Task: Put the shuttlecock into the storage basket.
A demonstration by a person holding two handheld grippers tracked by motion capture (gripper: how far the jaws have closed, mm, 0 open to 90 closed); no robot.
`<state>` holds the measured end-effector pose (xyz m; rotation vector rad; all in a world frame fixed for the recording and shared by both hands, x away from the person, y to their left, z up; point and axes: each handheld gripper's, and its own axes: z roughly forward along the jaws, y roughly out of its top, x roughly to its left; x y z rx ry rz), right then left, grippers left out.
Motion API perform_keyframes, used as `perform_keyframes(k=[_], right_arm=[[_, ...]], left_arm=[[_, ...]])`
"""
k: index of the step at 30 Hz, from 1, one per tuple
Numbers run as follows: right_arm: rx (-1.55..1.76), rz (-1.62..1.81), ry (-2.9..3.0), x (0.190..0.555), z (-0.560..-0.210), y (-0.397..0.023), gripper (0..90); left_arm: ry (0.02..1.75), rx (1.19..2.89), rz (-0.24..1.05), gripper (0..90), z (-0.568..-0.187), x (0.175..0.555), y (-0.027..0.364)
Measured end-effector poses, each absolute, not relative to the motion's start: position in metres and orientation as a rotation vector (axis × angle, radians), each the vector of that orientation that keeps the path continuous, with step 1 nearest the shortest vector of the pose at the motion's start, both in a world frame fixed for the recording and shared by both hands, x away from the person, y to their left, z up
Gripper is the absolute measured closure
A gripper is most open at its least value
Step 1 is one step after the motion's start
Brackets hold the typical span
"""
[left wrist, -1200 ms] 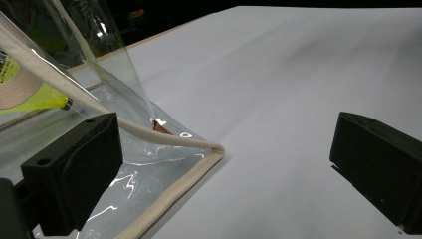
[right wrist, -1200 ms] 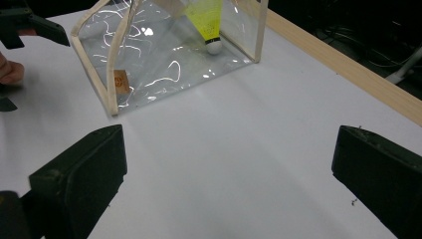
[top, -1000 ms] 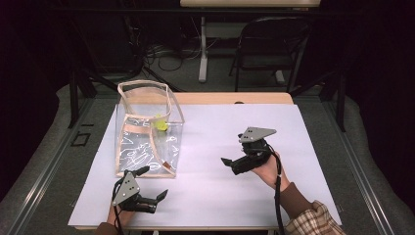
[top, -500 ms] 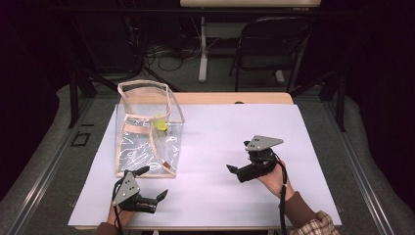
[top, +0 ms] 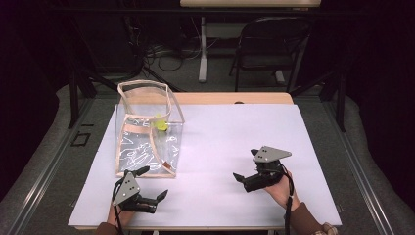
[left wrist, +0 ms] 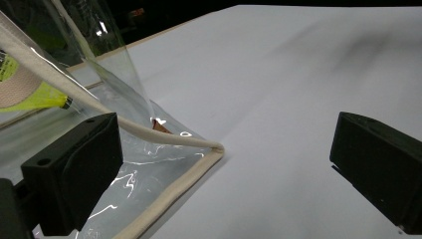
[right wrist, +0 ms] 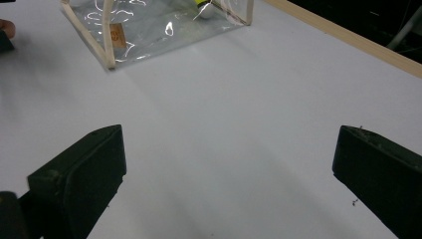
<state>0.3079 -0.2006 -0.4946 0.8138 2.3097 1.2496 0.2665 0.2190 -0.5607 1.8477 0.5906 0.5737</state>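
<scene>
Clear bag [top: 147, 129] stands upright at the left of my white table [top: 274, 137], a yellow-green item [top: 160, 125] inside. My left gripper [top: 147, 183] sits at its near corner, jaws spread; my right gripper [top: 247, 166] rests well apart, jaws spread too. I judge the soft wall could fold or slide if I nudge it. My left gripper view shows the cream trim [left wrist: 174, 196] up close; the high view shows the open top.
</scene>
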Motion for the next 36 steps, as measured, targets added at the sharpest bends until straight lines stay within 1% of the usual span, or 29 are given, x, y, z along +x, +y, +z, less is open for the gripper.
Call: perform_keyframes(k=[23,36], right_arm=[[0.789,1.233,2.250,0.280,-0.522,-0.226,0.0],[0.729,1.260,2.236,0.265,-0.530,-0.235,0.0]], left_arm=[[0.589,1.854,0.576,0.1,-0.561,0.266,0.219],[0.590,1.858,0.570,0.1,-0.561,0.266,0.218]])
